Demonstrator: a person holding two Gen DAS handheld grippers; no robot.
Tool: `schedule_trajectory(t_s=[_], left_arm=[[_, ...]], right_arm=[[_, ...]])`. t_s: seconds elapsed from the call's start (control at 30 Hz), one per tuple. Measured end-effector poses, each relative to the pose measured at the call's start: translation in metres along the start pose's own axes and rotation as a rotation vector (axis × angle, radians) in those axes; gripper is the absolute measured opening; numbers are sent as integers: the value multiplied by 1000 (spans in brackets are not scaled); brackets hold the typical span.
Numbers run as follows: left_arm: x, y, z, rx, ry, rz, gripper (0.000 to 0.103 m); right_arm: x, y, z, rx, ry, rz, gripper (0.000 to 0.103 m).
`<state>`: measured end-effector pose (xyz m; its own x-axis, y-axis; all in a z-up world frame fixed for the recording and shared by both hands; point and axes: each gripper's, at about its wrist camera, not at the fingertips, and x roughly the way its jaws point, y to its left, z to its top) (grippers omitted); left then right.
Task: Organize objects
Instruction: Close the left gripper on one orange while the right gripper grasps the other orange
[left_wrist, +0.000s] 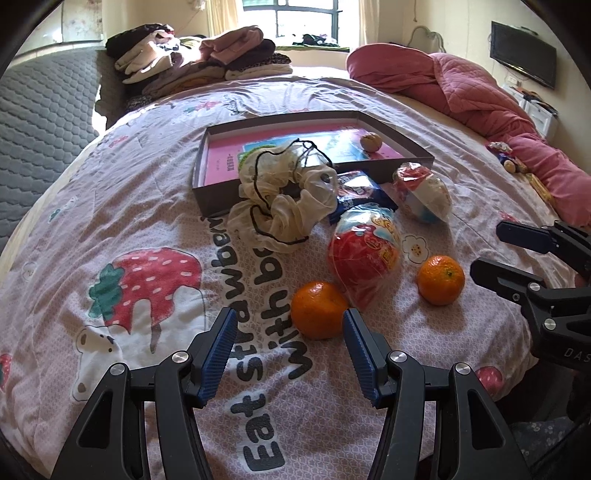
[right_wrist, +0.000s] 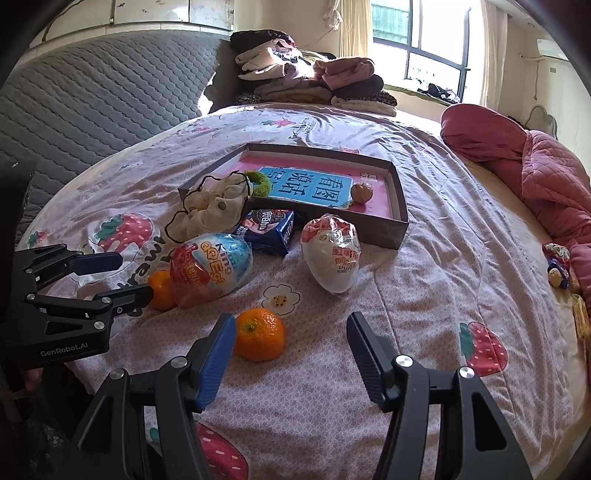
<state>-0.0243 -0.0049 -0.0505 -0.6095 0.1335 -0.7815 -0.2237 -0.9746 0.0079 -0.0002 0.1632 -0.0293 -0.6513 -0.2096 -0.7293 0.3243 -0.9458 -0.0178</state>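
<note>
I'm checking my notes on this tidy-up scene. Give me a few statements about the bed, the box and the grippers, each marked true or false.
1. Both oranges lie inside the box. False: the near orange and the other orange lie on the bedspread, outside the box.
2. The cream scrunchie hangs over the box's front wall. True.
3. The left gripper holds an orange. False: its jaws are open and empty.
4. A small brown walnut-like thing lies in the box. True.
5. The right gripper is open. True.
</note>
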Motion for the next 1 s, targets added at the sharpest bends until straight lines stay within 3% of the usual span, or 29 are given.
schedule_trajectory(t_s=[1.0], left_arm=[[28,-7,1,29,4,-32,61]], right_arm=[[37,13,-8,-36,54,4,61]])
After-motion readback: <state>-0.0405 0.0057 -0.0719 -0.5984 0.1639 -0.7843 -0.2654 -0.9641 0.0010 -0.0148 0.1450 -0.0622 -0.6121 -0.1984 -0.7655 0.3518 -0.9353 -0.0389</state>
